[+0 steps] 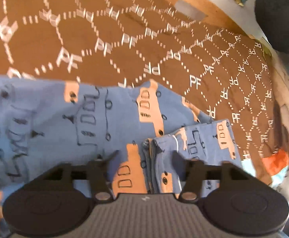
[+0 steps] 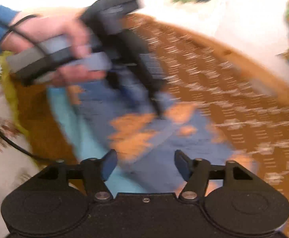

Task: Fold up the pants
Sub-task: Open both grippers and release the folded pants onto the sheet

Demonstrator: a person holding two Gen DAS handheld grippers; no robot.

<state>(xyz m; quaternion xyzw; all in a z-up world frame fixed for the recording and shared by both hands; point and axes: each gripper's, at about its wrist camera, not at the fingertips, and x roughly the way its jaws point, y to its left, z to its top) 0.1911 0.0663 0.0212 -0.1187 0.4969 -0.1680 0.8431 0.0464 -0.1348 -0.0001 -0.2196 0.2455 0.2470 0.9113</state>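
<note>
Both tools spread wide over folded pants (image 1: 85, 119), brown blanket (image 1: 213, 69) beyond.

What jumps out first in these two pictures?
The blue pants printed with orange trucks, spread across a brown bedspread with white PF lettering. The left gripper hangs open right over a folded bundle of that cloth. In the blurred right view, the right gripper is open too.

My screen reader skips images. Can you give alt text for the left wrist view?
The left hand-held gripper, fingers spread, hovers over blue pants with orange truck prints, one end folded into layers. They lie on a brown blanket patterned with white "PF" letters.
</note>
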